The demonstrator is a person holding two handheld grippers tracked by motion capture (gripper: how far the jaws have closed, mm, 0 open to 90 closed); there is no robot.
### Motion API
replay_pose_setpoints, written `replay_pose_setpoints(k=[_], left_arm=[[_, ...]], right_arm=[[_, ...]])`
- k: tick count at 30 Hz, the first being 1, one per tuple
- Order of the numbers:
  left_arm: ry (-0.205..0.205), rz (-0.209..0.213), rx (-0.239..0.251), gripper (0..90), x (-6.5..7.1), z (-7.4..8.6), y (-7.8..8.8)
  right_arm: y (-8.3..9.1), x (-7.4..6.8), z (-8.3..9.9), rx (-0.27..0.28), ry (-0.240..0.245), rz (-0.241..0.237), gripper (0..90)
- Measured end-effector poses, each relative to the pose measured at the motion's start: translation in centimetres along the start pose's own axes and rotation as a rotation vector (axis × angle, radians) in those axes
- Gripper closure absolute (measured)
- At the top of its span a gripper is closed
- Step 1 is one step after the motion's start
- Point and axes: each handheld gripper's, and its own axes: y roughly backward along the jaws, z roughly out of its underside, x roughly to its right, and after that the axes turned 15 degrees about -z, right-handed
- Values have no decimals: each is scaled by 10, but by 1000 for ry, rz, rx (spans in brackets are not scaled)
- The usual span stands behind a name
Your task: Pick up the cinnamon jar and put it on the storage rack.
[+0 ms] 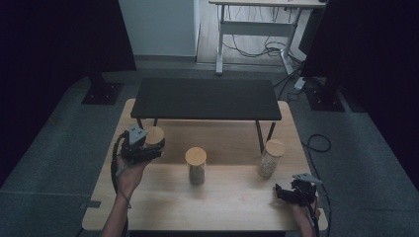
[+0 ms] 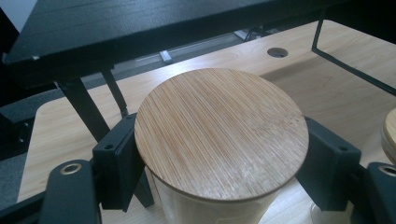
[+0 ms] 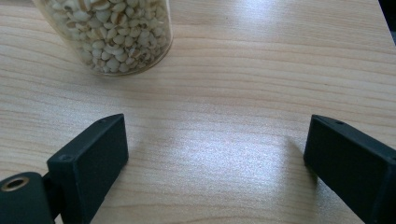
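Observation:
In the left gripper view a glass jar with a round bamboo lid (image 2: pixel 219 133) stands between my left gripper's (image 2: pixel 224 161) black pads (image 2: pixel 116 161), which press on it just under the lid. The high view shows this left gripper (image 1: pixel 148 148) at the table's left, shut on that jar (image 1: pixel 154 134) in front of the black shelf. My right gripper (image 1: pixel 284 193) rests near the front right corner. Its jaws (image 3: pixel 215 163) stand wide apart over bare wood, holding nothing. A jar of pale grains (image 3: pixel 105 35) stands just beyond them.
A low black shelf (image 1: pixel 206 98) on thin legs spans the back of the wooden table (image 1: pixel 222 207). A second lidded jar (image 1: pixel 196 165) stands mid-table and the grain jar (image 1: pixel 271 158) at the right. Dark curtains and a desk lie beyond.

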Motion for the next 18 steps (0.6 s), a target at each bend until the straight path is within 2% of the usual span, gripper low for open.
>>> replay_pose_setpoints(k=[18], left_arm=[[1,8,6,246,-3,-18,-1]], right_arm=[[0,0,0,0,0,0,57]])
